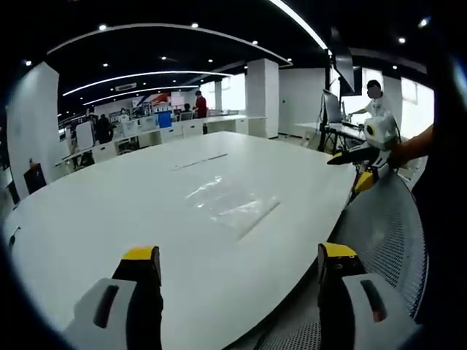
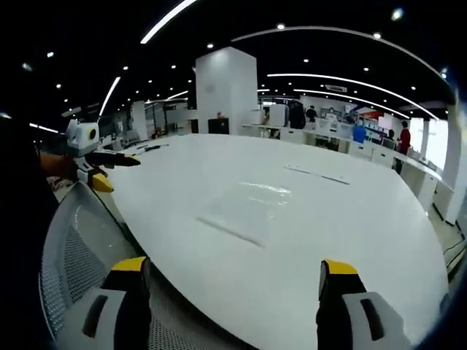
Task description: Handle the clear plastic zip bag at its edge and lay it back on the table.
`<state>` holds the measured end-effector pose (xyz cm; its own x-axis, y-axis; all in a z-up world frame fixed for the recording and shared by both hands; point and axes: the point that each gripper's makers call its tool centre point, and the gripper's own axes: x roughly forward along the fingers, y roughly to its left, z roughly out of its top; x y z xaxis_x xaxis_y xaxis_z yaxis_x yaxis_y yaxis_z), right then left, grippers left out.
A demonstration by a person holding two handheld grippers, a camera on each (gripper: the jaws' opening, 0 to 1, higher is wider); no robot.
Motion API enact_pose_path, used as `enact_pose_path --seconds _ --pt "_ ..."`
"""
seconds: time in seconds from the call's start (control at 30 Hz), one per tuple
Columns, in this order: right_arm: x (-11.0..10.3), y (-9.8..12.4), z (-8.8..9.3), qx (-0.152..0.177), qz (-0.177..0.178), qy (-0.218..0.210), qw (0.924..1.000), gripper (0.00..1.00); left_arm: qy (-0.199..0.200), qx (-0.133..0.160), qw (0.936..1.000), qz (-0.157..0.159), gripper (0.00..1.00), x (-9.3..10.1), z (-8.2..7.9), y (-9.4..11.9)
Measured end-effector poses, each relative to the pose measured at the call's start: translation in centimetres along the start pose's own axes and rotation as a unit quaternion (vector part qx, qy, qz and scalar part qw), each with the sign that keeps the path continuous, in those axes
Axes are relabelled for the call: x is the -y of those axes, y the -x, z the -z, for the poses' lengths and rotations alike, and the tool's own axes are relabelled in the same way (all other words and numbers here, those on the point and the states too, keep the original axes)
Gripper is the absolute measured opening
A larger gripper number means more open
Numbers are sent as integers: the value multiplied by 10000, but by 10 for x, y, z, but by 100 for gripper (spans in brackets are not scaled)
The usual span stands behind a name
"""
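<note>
Clear zip bag (image 1: 232,204) flat on table (image 1: 109,219) | both hand-held grippers wide, empty

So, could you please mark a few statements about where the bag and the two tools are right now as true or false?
1. The zip bag lies flat on the white table. True.
2. The left tool is clamped on the bag. False: it is open, short of the bag.
3. The right tool is open and empty. True.
4. The bag hangs in the air between the tools. False: it rests on the table.
5. A mesh chair back sits by the table edge. True.
</note>
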<state>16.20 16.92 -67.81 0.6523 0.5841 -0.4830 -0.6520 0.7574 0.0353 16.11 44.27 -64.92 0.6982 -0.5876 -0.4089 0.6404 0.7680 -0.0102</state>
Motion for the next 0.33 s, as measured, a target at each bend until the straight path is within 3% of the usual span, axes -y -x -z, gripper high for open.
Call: enact_pose_path --seconds 0.33 --pt "-1 -1 0 -5 -41 101 9999 100 -52 -96 9999 102 99 -12 13 1"
